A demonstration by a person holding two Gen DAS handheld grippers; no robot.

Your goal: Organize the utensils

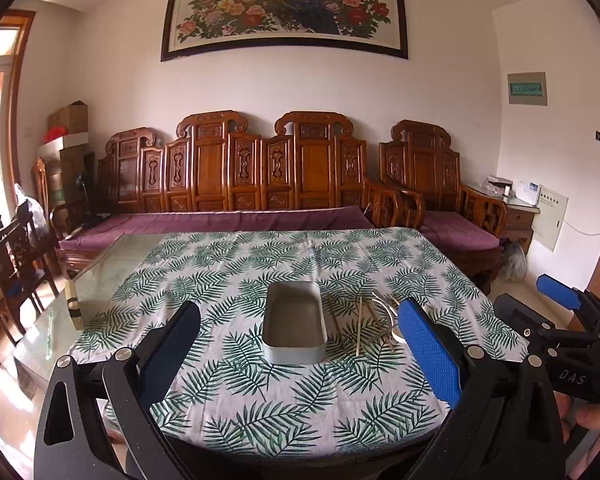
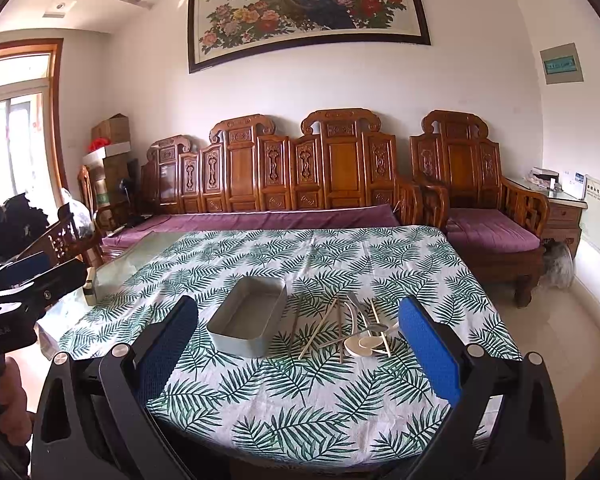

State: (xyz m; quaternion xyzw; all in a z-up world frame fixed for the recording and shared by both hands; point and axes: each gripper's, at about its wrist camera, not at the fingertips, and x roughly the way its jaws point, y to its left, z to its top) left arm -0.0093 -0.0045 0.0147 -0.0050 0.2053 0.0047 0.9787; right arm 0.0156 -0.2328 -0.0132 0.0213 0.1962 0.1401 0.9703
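A grey metal tray (image 1: 274,350) (image 2: 236,342) sits empty in the middle of the leaf-print tablecloth. To its right lies a loose pile of utensils (image 1: 374,322) (image 2: 352,328): several pale chopsticks, a metal spoon and a white spoon (image 2: 364,345). My left gripper (image 1: 300,322) is open and empty, held above the near part of the table, short of the tray. My right gripper (image 2: 300,322) is open and empty too, short of the tray and the pile. The right gripper also shows at the right edge of the left wrist view (image 1: 560,304).
The table (image 1: 340,412) has a glass top (image 2: 140,256) bare at its left end. A carved wooden sofa (image 1: 236,168) with purple cushions stands behind it, with an armchair (image 2: 480,192) at the right. Dark wooden chairs (image 1: 16,264) stand at the left.
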